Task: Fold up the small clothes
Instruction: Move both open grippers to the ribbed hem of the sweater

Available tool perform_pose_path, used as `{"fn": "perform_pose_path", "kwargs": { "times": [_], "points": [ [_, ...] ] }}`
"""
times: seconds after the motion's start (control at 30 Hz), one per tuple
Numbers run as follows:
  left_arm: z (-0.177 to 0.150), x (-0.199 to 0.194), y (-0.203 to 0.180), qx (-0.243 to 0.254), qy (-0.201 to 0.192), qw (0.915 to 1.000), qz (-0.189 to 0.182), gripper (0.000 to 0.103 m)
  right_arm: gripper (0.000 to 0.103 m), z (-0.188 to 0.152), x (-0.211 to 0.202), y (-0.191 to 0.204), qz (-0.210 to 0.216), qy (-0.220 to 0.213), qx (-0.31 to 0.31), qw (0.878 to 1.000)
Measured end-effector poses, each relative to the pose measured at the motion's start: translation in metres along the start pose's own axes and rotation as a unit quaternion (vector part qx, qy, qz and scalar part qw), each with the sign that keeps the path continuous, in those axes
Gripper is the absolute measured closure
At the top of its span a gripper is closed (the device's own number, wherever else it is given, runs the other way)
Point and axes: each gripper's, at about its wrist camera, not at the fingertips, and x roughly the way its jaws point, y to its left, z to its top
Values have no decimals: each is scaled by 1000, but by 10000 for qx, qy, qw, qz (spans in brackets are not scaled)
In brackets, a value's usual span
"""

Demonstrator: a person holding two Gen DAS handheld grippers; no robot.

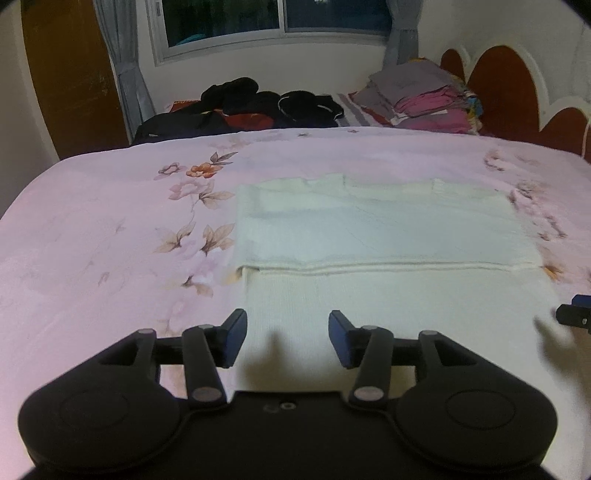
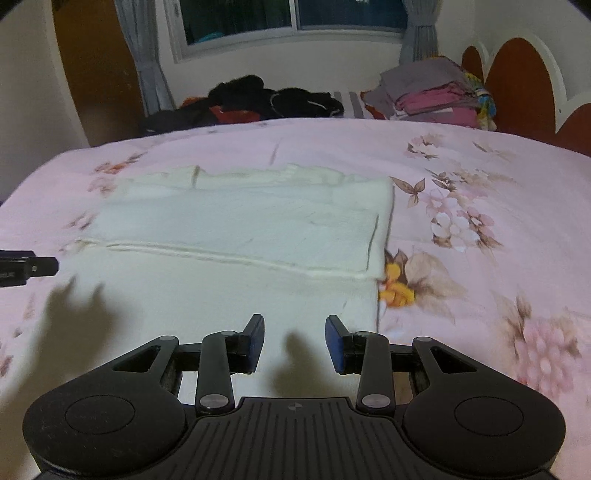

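- The left gripper (image 1: 287,338) hovers with its jaws spread wide and nothing between them, low over the near left part of a white garment (image 1: 388,236).
- The right gripper (image 2: 294,341) is likewise wide open and empty, over the near right part of the same garment (image 2: 236,236), close to its right edge.
- Each wrist view catches the tip of the other gripper at its side, so the two sit side by side along the garment's near end, probably to take its near hem at two places and lift it evenly.
- The garment lies flat in the middle of the bed (image 1: 92,240), on a pink flowered sheet; its far part looks already doubled over, with a hemmed edge running across its width, so I judge one fold done and the near flap left to bring over.
- Beyond the sheet's far edge, a heap of dark clothes (image 1: 258,107) sits toward the far left of the bed, and a stack of folded clothes (image 1: 424,99) toward the far right, by the headboard (image 1: 506,88), apparently sorted as waiting and finished piles.
- A window (image 1: 273,22) with grey curtains is behind them.
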Motion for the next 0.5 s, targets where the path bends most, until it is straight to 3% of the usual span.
{"fn": "perform_pose_path", "kwargs": {
  "times": [0.3, 0.5],
  "points": [
    [-55, -54, 22, 28, -35, 9990, -436, 45, 66, -59, -77, 31, -109, -126, 80, 9998],
    [-95, -86, 45, 81, -37, 9989, -452, 42, 66, -103, -119, 40, -307, -95, 242, 9992]
  ]
}}
